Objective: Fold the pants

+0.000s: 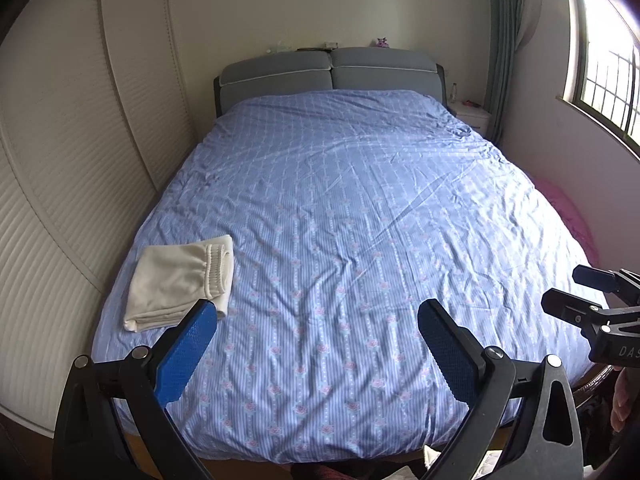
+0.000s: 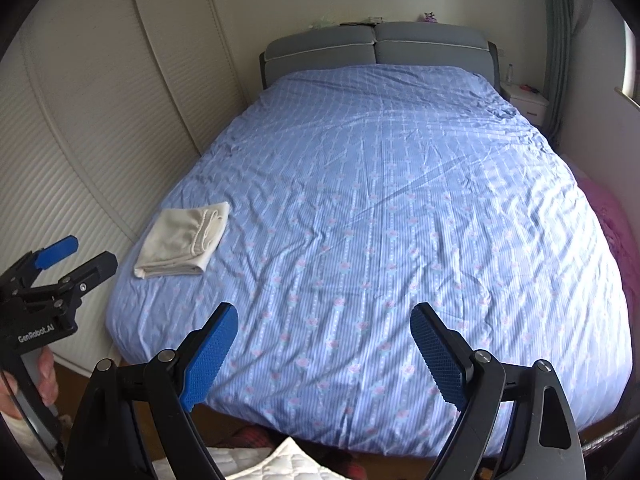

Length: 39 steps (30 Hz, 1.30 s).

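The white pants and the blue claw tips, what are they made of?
The white pants look like soft knit cotton, matte, with a ribbed stretchy waistband. The left claw has fingertips that look like blue rubber or plastic with a bumpy grid; which, I can't tell.

White lettering "GenRobot.AI" printed on the black body of the left hand-held gripper (image 2: 78, 260) at the near left of the right wrist view; cut-off letters "DAS" on the black body of the right hand-held gripper (image 1: 572, 292) at the near right edge.
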Available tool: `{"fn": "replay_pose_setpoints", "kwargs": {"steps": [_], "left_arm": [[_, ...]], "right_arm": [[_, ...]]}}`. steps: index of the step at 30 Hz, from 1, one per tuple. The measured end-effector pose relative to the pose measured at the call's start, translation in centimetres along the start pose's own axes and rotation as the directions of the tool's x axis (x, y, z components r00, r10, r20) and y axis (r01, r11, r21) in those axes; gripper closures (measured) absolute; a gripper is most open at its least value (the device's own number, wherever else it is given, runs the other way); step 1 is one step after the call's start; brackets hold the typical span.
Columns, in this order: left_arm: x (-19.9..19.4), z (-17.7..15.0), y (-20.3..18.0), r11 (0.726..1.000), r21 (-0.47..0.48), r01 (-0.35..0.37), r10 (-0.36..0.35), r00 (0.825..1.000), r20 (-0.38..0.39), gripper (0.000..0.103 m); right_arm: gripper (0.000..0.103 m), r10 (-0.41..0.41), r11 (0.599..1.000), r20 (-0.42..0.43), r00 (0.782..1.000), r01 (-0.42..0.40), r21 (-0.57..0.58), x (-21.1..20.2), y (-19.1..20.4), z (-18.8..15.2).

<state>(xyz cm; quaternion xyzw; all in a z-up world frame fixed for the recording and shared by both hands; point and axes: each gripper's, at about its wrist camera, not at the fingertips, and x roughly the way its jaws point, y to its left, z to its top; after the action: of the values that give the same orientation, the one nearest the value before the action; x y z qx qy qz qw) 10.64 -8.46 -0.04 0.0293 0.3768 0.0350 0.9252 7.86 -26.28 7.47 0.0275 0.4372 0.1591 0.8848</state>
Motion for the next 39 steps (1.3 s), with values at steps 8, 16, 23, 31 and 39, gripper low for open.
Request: {"fn": "replay_pose_setpoints", "kwargs": {"steps": [8,16,23,31,39], "left_arm": [[-0.6,0.5,-0.4,1.000,-0.005,0.012,-0.012,1.000,0.025,0.000],[-1.1,0.6,-0.5,1.000,-0.009,0.013,-0.013,0.999,0.052,0.000],[-0.9,0.7,-0.6,1.000,-0.020,0.024,-0.023,0.999,0.043,0.000],[-1.1,0.7,-1.1,0.999,-0.025,0.031,-0.030,0.998,0.049,0.000],[-1.2,0.9,-1.7,0.999,-0.016,0.048,-0.047,0.997,0.055,0.000]], "right_arm": [[0.014,-0.004,1.000,0.030,1.000,0.005,-0.014,-1.0,0.3,0.7],[0.014,-0.006,1.000,0.075,0.997,0.006,-0.004,-1.8,0.2,1.6],[0.014,-0.025,0.999,0.091,0.996,0.028,-0.024,-2.1,0.6,1.8],[0.014,-0.047,0.998,0.110,0.993,0.051,-0.027,-2.5,0.5,2.0],[0.014,-0.077,0.997,0.126,0.989,0.080,-0.017,-3.0,0.1,1.9]]}}
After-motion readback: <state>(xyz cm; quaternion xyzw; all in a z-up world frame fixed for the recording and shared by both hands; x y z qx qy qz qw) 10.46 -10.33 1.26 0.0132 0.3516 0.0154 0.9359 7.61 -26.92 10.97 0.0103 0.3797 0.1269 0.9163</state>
